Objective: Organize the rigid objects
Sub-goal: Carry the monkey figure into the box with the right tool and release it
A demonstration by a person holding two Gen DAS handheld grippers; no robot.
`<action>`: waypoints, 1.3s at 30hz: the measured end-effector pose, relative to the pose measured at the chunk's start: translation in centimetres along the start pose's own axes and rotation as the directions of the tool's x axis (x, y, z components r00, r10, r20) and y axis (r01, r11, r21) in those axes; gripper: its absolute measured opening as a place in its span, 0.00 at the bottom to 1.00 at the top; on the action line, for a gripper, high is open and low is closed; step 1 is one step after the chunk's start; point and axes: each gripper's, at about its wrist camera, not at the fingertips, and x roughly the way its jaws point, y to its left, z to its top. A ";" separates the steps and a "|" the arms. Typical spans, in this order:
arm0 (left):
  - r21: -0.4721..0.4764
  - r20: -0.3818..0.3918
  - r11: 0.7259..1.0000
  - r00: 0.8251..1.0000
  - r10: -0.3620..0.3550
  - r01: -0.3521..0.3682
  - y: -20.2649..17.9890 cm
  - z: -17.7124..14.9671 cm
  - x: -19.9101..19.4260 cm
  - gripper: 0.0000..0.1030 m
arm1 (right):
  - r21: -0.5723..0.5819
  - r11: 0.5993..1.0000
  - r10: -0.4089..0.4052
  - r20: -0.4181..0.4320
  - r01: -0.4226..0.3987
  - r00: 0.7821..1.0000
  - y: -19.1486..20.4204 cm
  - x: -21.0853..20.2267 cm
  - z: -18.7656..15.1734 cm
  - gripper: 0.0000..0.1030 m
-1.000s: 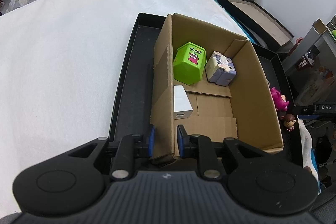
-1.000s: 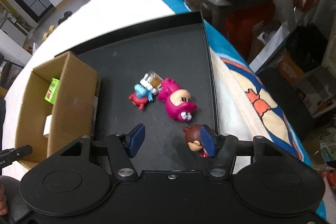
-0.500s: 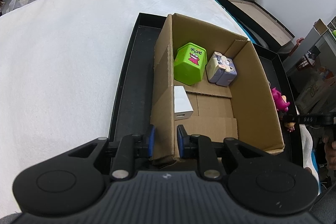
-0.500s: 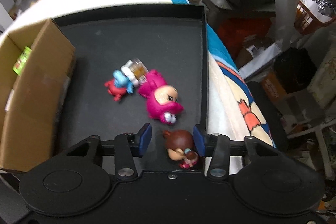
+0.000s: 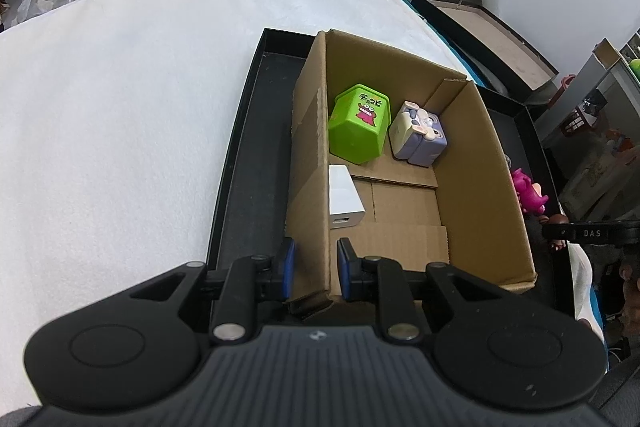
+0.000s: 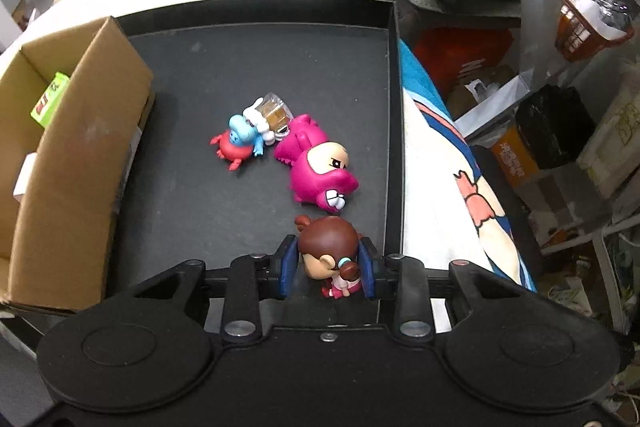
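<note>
Brown-haired figurine [image 6: 329, 251]: lower centre of the right wrist view, on the black tray [image 6: 248, 75] floor close to its right wall. Your right gripper [image 6: 328, 267] has its blue pads pressed to both sides of the figurine's head, clamped tight on it.

Pink monster figure [image 6: 316, 167]: lying on its side just above the figurine, near but not clearly touching it. In the left wrist view it shows at the right edge, past the box wall.

Blue-and-red crab figure [image 6: 238, 143]: left of the pink one, centre of the frame, touching a small clear block with an amber core [image 6: 274, 109] that also rests against the pink figure.

Cardboard box [image 5: 472, 155]: open-topped, standing in the same tray; it fills the centre of the left wrist view and the left edge of the right wrist view. Your left gripper [image 5: 314, 269] pinches the box's near-left wall, one pad outside, one inside, jaws nearly together on the cardboard.

Box contents: green cube with a cartoon face [image 5: 360, 123] at the far left corner; lilac-and-cream cube toy [image 5: 418, 135] just beside it on the right; white charger block [image 5: 344, 197] against the left wall, nearer you.

Tray rests on a white cloth-covered surface [image 5: 120, 107], upper left.
</note>
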 end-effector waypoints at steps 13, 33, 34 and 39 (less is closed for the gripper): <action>-0.006 0.014 1.000 1.000 -0.027 0.027 0.3 -0.2 -0.5 0.19 | -0.021 0.999 -0.025 0.027 0.026 0.999 1.2 -3.2 0.9 0.31; -0.041 0.048 0.994 0.994 -0.098 0.100 1.3 -0.3 -1.2 0.18 | -0.129 0.992 0.015 0.115 0.000 0.993 7.7 -8.3 4.7 0.31; -0.040 0.048 0.994 0.994 -0.099 0.101 1.4 -0.3 -1.2 0.18 | -0.135 0.991 0.016 0.116 0.000 0.993 8.1 -8.4 4.8 0.31; -0.033 0.053 0.994 0.993 -0.101 0.103 1.3 -0.4 -1.2 0.18 | -0.166 0.986 0.021 0.116 -0.002 0.993 10.0 -8.5 5.5 0.31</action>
